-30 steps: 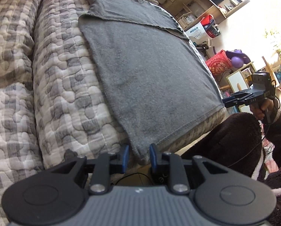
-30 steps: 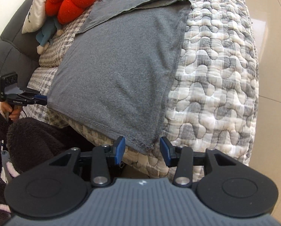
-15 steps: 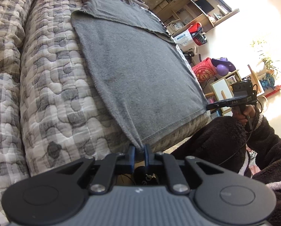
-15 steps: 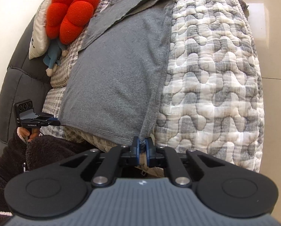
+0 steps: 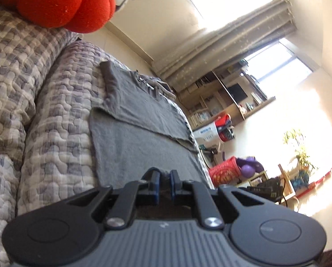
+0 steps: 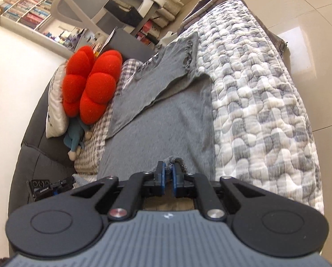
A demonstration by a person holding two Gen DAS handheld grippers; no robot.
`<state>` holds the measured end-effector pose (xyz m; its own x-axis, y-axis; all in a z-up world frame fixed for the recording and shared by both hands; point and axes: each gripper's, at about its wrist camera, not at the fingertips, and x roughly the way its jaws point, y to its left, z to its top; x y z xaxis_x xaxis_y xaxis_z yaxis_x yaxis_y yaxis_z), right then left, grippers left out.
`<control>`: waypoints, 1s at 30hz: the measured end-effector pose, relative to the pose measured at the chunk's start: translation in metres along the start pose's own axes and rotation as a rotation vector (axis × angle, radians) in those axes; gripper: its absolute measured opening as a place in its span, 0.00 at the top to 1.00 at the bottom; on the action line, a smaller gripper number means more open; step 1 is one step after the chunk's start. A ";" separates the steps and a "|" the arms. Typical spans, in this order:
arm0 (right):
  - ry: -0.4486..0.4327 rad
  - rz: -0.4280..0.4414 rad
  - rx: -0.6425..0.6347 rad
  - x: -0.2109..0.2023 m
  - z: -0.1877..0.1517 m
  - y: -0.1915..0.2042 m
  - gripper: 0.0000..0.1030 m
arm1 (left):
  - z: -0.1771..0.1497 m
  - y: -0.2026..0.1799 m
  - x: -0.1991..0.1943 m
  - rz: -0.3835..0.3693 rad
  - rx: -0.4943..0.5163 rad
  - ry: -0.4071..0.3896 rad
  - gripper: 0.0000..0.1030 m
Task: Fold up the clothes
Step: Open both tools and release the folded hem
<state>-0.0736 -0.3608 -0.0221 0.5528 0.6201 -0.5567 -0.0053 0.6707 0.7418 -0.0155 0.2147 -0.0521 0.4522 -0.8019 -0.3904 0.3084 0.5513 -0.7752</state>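
Both tongs, left [image 5: 164, 179] and right [image 6: 168, 172], have lifted the soft grey knit garment's [image 6: 166, 120] hem corners off the quilted checked sofa cover [image 6: 259, 102], clenched on cloth. Light and limp, it drapes; corners suit gripping.

The shirt [image 6: 166, 120] lies spread on the quilt [image 6: 255, 102] over the sofa, sleeve folded across its far end. My right tongs [image 6: 168, 175] and left tongs [image 5: 163, 183] each pinch a near corner. A flower cushion [image 6: 90, 84] sits behind, against the backrest.
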 end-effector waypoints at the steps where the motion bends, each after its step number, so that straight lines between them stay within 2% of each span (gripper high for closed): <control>1: -0.019 -0.016 0.017 0.005 0.003 -0.003 0.91 | 0.004 0.005 0.004 0.021 -0.022 -0.020 0.91; 6: -0.107 -0.107 0.106 0.027 0.015 -0.020 0.91 | 0.013 0.034 0.034 0.177 -0.123 -0.050 0.91; 8: -0.132 -0.106 0.123 0.032 0.015 -0.022 0.91 | 0.013 0.039 0.041 0.206 -0.137 -0.045 0.91; 10: -0.163 -0.094 0.127 0.030 0.014 -0.022 0.89 | 0.013 0.039 0.037 0.206 -0.134 -0.066 0.90; 12: -0.203 -0.118 0.102 0.024 0.014 -0.019 0.86 | 0.012 0.038 0.034 0.206 -0.129 -0.087 0.86; 14: -0.244 -0.141 0.076 0.018 0.014 -0.016 0.72 | 0.011 0.033 0.026 0.239 -0.085 -0.144 0.81; 15: -0.265 -0.151 0.062 0.016 0.014 -0.015 0.69 | 0.010 0.031 0.023 0.252 -0.061 -0.172 0.81; 19: -0.336 -0.165 -0.048 0.012 0.004 -0.001 0.66 | -0.001 0.020 0.024 0.297 0.031 -0.221 0.72; 24: -0.309 -0.349 -0.397 0.032 -0.015 0.037 0.65 | -0.008 -0.006 0.046 0.425 0.293 -0.132 0.65; 25: -0.297 -0.363 -0.444 0.037 -0.018 0.041 0.65 | -0.008 -0.010 0.049 0.440 0.324 -0.128 0.61; 30: -0.262 -0.440 -0.554 0.060 -0.021 0.039 0.65 | -0.006 -0.020 0.065 0.485 0.453 -0.111 0.60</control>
<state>-0.0584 -0.2891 -0.0344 0.7802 0.1770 -0.5999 -0.1180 0.9836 0.1366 0.0025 0.1503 -0.0653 0.7041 -0.4238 -0.5697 0.3580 0.9048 -0.2306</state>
